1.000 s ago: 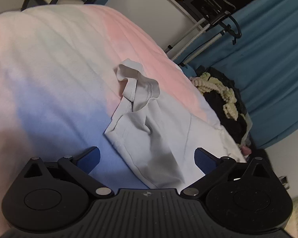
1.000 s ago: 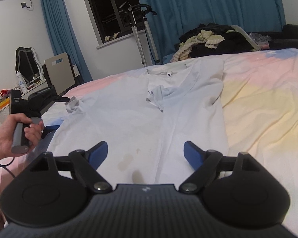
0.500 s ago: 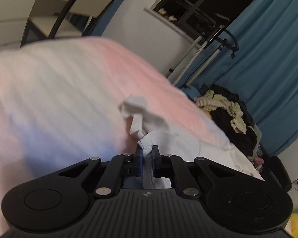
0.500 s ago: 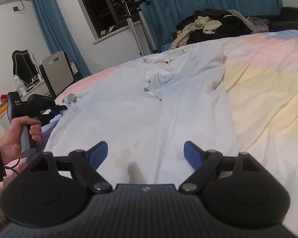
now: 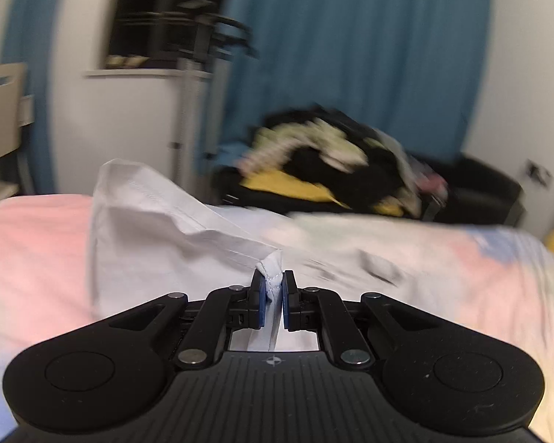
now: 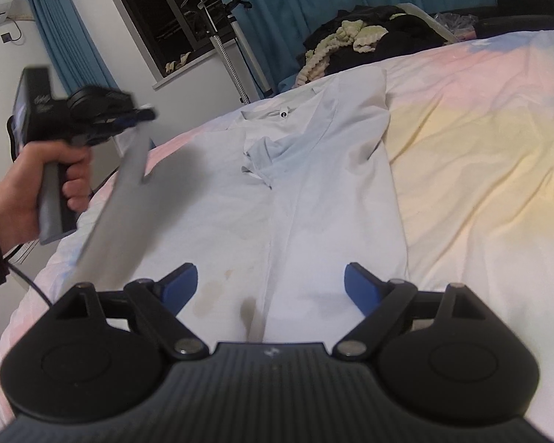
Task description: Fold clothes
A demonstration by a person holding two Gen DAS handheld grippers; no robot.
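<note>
Shirt (image 6: 314, 199) lies on bed (image 6: 480, 155); left tongs (image 5: 274, 288) pinch its sleeve hem, right tongs (image 6: 269, 284) gape empty.

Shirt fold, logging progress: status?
Left gripper shut on shirt sleeve, lifted. Right gripper open over the hem. Nothing in the way.
</note>
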